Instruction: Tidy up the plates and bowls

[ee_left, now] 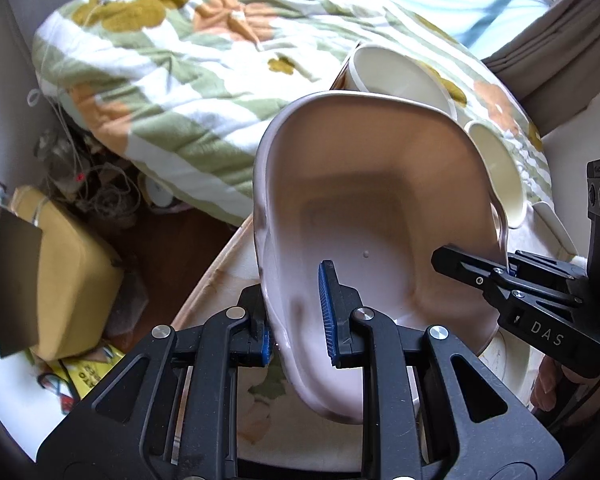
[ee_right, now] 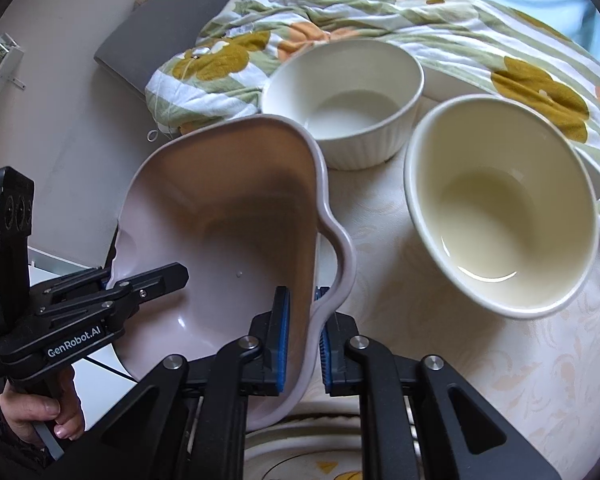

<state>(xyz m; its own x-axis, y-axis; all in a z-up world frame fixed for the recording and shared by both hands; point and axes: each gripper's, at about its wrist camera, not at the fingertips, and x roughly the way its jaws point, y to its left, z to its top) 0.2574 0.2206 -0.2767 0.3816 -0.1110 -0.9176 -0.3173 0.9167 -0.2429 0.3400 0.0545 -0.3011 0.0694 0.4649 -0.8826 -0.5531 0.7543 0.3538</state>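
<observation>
A pale pink baking dish (ee_left: 360,200) (ee_right: 228,220) with a wavy handle rim is held tilted above the table. My left gripper (ee_left: 296,320) (ee_right: 140,280) is shut on its one side wall, blue pads (ee_left: 326,308) inside and outside. At the opposite handle side my right gripper (ee_right: 303,340) (ee_left: 480,276) is shut on the wall. A white ribbed bowl (ee_right: 348,108) (ee_left: 396,76) and a cream bowl (ee_right: 500,208) (ee_left: 496,164) stand beyond the dish. Under the dish lies a patterned plate (ee_right: 300,448) (ee_left: 504,356), mostly hidden.
The table (ee_right: 500,360) has a cream patterned cloth. A floral blanket (ee_left: 172,64) (ee_right: 480,28) lies behind the bowls. Left of the table, on the floor, are a yellow box (ee_left: 68,272) and tangled cables (ee_left: 100,184). A person's hand (ee_right: 40,412) holds the left gripper's handle.
</observation>
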